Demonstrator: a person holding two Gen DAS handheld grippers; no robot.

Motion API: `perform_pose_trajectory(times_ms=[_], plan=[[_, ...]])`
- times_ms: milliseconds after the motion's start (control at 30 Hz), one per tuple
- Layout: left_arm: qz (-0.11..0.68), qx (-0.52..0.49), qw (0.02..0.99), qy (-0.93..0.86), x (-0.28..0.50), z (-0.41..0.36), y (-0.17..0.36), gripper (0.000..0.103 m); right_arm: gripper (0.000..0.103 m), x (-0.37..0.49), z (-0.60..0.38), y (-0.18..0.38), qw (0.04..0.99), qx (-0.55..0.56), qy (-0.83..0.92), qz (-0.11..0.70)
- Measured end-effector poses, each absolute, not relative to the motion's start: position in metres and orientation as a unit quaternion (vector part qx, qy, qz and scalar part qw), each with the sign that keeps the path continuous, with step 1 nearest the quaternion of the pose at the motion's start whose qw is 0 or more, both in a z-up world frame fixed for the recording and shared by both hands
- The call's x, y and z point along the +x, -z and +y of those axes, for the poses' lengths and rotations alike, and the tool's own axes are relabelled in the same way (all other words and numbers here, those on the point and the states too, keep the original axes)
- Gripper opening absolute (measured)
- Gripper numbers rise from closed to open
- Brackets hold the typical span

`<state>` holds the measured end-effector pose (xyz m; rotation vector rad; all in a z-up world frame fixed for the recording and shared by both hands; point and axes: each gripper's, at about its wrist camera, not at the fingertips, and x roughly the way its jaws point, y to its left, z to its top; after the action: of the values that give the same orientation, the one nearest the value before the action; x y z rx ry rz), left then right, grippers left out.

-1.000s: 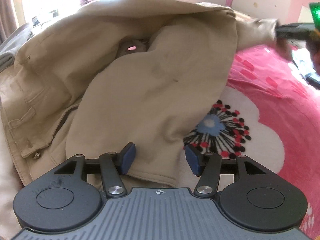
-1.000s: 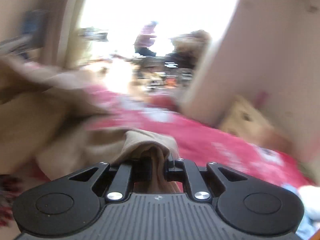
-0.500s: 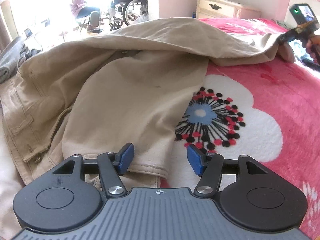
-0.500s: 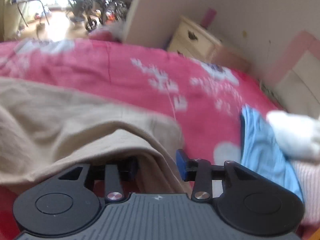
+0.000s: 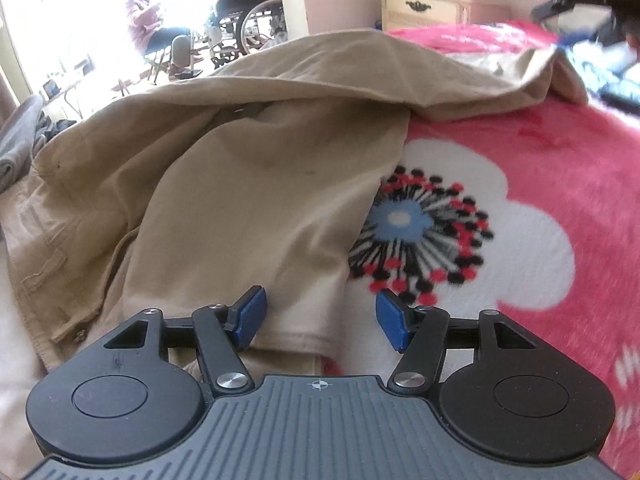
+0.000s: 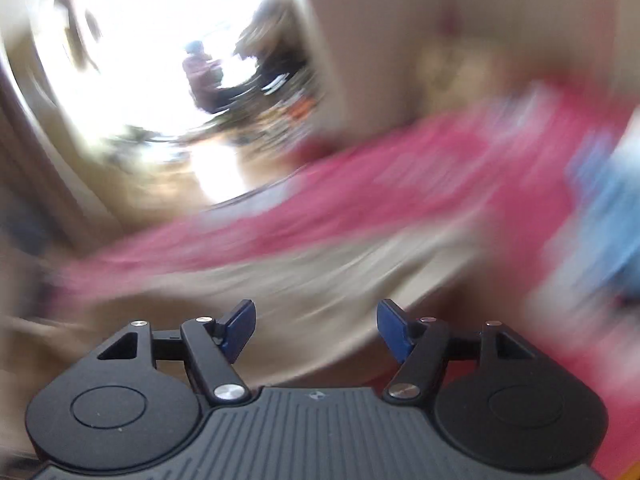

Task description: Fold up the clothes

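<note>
Jaws spread on left gripper point(image 5: 318, 318), blue pads either side of the hem of the crumpled beige cotton trousers point(image 5: 248, 184), not pressing it. Jaws opening on right gripper point(image 6: 316, 328), nothing pinched, blurred beige cloth beyond. Trousers sprawled on the bed's pink fleece blanket with white flower print point(image 5: 532, 208). No containers or legible writing visible.

Both wrist views low, angled down, close over khaki trousers point(image 5: 256, 200), pink blanket point(image 5: 560, 152)
</note>
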<state>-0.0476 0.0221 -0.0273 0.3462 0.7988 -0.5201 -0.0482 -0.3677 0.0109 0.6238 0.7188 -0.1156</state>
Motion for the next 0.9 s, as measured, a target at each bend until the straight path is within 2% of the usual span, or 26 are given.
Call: perform_pose_trajectory(times_ms=[67, 133, 200, 333, 500, 533, 733, 800, 867, 900], plan=[[0.374, 0.168, 0.875, 0.257, -0.045, 0.016, 0.025, 0.061, 0.068, -0.041, -0.360, 0.017, 0.838, 0.393, 0.008, 0.379], [0.362, 0.177, 0.876, 0.266, -0.042, 0.008, 0.024, 0.061, 0.058, -0.036, -0.355, 0.042, 0.809, 0.429, 0.011, 0.400], [0.364, 0.182, 0.872, 0.272, -0.037, 0.000, 0.025, 0.061, 0.054, -0.031, -0.353, 0.065, 0.789, 0.452, 0.026, 0.415], [0.377, 0.163, 0.866, 0.284, -0.021, -0.013, 0.027, 0.061, 0.037, -0.024, -0.360, 0.094, 0.773, 0.467, 0.063, 0.424], [0.348, 0.211, 0.869, 0.281, -0.011, -0.037, 0.036, 0.058, 0.024, -0.004, -0.367, 0.088, 0.803, 0.431, 0.075, 0.404], [0.346, 0.217, 0.870, 0.277, -0.008, -0.041, 0.038, 0.053, 0.023, 0.001, -0.370, 0.080, 0.816, 0.422, 0.075, 0.388], [0.356, 0.203, 0.876, 0.255, 0.007, -0.046, 0.045, 0.043, 0.022, 0.023, -0.391, 0.062, 0.831, 0.447, 0.066, 0.324], [0.353, 0.197, 0.880, 0.251, 0.008, -0.046, 0.046, 0.034, 0.023, 0.025, -0.391, 0.069, 0.824, 0.457, 0.062, 0.330], [0.346, 0.199, 0.883, 0.247, 0.006, -0.047, 0.046, 0.012, 0.023, 0.020, -0.388, 0.082, 0.814, 0.461, 0.057, 0.349], [0.343, 0.203, 0.884, 0.243, 0.006, -0.048, 0.046, 0.009, 0.023, 0.018, -0.384, 0.088, 0.810, 0.463, 0.055, 0.356]])
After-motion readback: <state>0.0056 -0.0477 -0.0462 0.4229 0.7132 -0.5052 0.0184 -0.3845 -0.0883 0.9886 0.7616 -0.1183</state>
